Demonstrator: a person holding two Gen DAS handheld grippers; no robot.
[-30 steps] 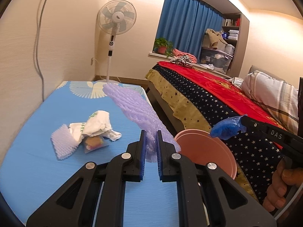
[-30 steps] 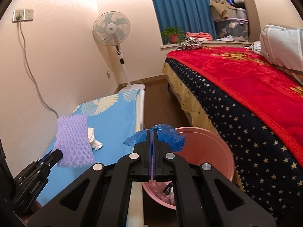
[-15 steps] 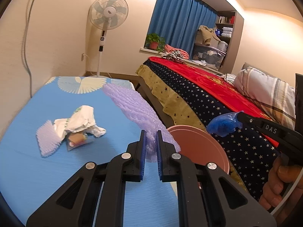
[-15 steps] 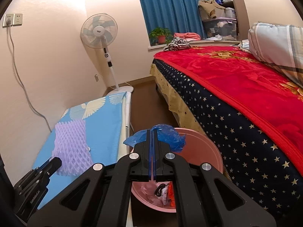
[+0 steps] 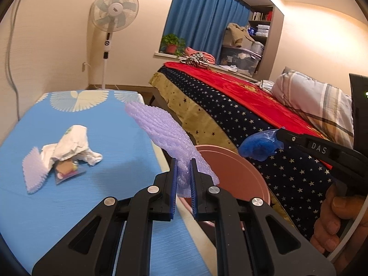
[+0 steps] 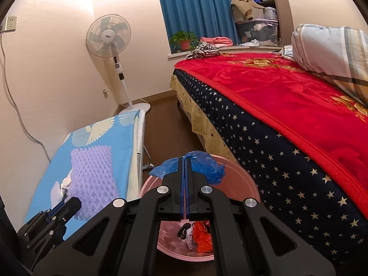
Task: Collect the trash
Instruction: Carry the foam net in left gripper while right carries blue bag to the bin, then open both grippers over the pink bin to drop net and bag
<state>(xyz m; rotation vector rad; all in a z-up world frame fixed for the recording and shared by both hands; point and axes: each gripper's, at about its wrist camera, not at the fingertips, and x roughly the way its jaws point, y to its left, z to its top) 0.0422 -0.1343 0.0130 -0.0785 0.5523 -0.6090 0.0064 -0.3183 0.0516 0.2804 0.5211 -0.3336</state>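
My left gripper (image 5: 183,161) is shut on a purple foam net sleeve (image 5: 165,133) at the right edge of the blue-covered table (image 5: 69,197), just short of the pink trash bin (image 5: 232,172). My right gripper (image 6: 184,161) is shut on a crumpled blue plastic bag (image 6: 204,164), held over the pink trash bin (image 6: 241,184). In the left wrist view the same blue bag (image 5: 260,146) hangs from that gripper above the bin's far rim. The left gripper (image 6: 69,203) and its purple sleeve (image 6: 92,179) show at lower left in the right wrist view.
On the table lie a crumpled white wrapper (image 5: 71,146), a second small purple foam net (image 5: 33,174) and a clear snack packet (image 5: 67,170). The bin holds an orange wrapper (image 6: 202,237) and other scraps. A bed with a red blanket (image 6: 287,96) stands right; a standing fan (image 5: 113,11) is beyond the table.
Both grippers have moved forward and slightly down toward the bin with their loads. The bin's inside and its contents now show in the right wrist view.
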